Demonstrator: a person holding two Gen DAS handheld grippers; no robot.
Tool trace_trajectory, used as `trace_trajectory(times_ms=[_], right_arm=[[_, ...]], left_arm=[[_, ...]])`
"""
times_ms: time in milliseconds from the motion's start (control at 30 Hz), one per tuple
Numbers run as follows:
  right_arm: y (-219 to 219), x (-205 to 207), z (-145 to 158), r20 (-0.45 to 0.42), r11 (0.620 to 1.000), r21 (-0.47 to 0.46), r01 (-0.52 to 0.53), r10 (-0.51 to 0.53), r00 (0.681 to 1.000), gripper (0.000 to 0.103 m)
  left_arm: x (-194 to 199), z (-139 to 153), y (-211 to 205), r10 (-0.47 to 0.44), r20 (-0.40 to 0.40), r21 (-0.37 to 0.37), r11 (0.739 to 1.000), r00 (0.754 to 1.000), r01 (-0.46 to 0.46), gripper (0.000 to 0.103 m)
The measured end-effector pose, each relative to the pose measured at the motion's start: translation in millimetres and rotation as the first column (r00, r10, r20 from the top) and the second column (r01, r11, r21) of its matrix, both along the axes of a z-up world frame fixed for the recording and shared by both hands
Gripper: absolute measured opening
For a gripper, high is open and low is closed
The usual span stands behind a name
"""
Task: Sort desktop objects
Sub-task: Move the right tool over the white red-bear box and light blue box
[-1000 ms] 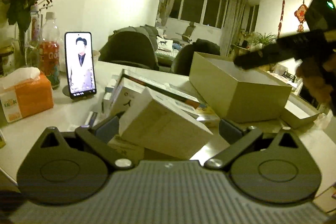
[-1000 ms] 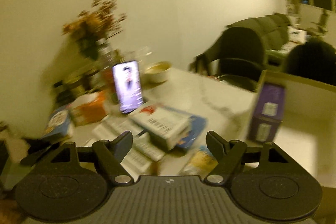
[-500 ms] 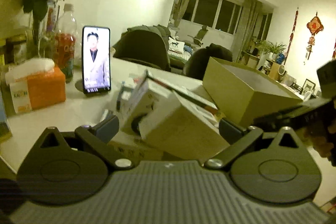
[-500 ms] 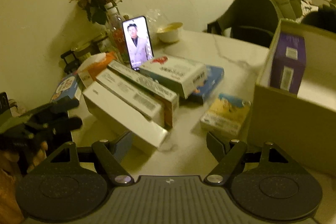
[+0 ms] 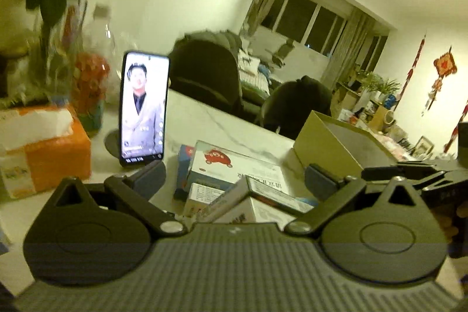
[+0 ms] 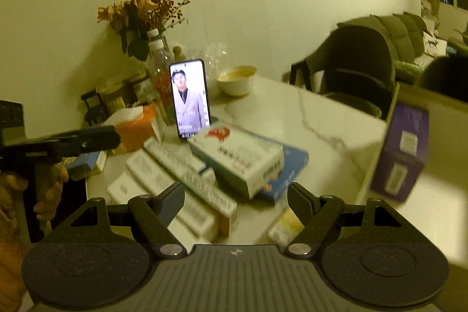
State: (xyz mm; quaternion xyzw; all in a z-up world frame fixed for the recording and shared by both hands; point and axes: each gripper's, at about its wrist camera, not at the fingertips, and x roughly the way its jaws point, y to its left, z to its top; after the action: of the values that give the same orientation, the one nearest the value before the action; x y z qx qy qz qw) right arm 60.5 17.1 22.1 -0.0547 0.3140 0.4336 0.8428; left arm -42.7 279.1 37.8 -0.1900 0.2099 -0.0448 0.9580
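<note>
1. A second ago the left gripper (image 5: 234, 177) had a plain white box between its fingers. Now its jaws stand wide apart with nothing pressed between the pads, above a heap of boxes.
2. In the left wrist view the phone (image 5: 144, 108) now looks larger and nearer the centre than before, and the whole view is more tilted.
3. The right gripper (image 6: 236, 196) is open as before, its fingers clear of everything. Its view has swung from a blurred look at the wall back over the heap.
4. The task's things lie together mid-counter: a white box with a red mark (image 6: 238, 155) sits on a blue box (image 6: 289, 165), with long white boxes (image 6: 175, 165) stacked just beside it and a small yellow packet (image 6: 285, 224) near the right finger.
5. A purple box (image 6: 405, 154) stands upright inside the open cardboard box (image 5: 330, 142) at the right.
6. The counter (image 6: 307, 113) is white marble with grey veins. At its back stand the lit phone, an orange tissue box (image 5: 44, 148), a vase of dried flowers (image 6: 146, 16), a bottle and a bowl (image 6: 237, 79).
7. Beyond are dark chairs (image 5: 204, 72), a sofa, curtained windows, framed pictures on the wall, red hanging ornaments and a ceiling light.
8. A hand (image 6: 48, 195) grips the left gripper's handle at the left edge of the right wrist view.
</note>
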Motion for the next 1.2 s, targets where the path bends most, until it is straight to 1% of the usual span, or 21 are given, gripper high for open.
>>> trace_trajectory(times_ms=[100,200,300,367,500,667,833,933,967,1067,1200], right_arm=[[17,13,4,0.016,0.999,-0.032,-0.021,0.022,1.000,0.080],[34,27,5,0.030,0.996,-0.078,-0.041,0.043,0.999,0.080],[50,39,1,0.042,0.989,-0.136,-0.053,0.059,0.997,0.080],[61,46,-4,0.047,0.982,-0.176,-0.062,0.071,0.996,0.080],[79,54,-14,0.048,0.960,-0.262,-0.103,0.119,0.992,0.080],[101,62,-27,0.054,0.916,-0.366,-0.163,0.196,0.979,0.081],[115,73,-40,0.036,0.877,-0.431,-0.212,0.251,0.967,0.081],[121,80,-47,0.020,0.863,-0.452,-0.228,0.265,0.964,0.081],[123,83,-48,0.011,0.861,-0.452,-0.234,0.268,0.963,0.083],[126,92,-51,-0.027,0.862,-0.440,-0.251,0.267,0.963,0.088],[130,102,-54,-0.078,0.866,-0.415,-0.280,0.273,0.959,0.089]], left_arm=[[19,-6,13,-0.027,-0.041,-0.083,0.996,0.999,0.024,0.103],[38,-13,24,-0.050,-0.078,-0.158,0.987,0.996,0.037,0.103],[55,-20,30,-0.070,-0.110,-0.217,0.975,0.992,0.044,0.103],[66,-25,32,-0.086,-0.126,-0.241,0.969,0.988,0.054,0.103],[84,-31,31,-0.110,-0.152,-0.244,0.967,0.982,0.071,0.103],[96,-37,30,-0.126,-0.167,-0.251,0.965,0.978,0.081,0.103],[104,-45,30,-0.135,-0.190,-0.254,0.964,0.972,0.084,0.103],[108,-49,32,-0.137,-0.202,-0.266,0.961,0.970,0.081,0.103],[110,-50,32,-0.139,-0.204,-0.272,0.959,0.969,0.080,0.103],[112,-53,36,-0.147,-0.211,-0.291,0.953,0.966,0.081,0.103],[116,-56,35,-0.162,-0.220,-0.305,0.948,0.962,0.090,0.103]])
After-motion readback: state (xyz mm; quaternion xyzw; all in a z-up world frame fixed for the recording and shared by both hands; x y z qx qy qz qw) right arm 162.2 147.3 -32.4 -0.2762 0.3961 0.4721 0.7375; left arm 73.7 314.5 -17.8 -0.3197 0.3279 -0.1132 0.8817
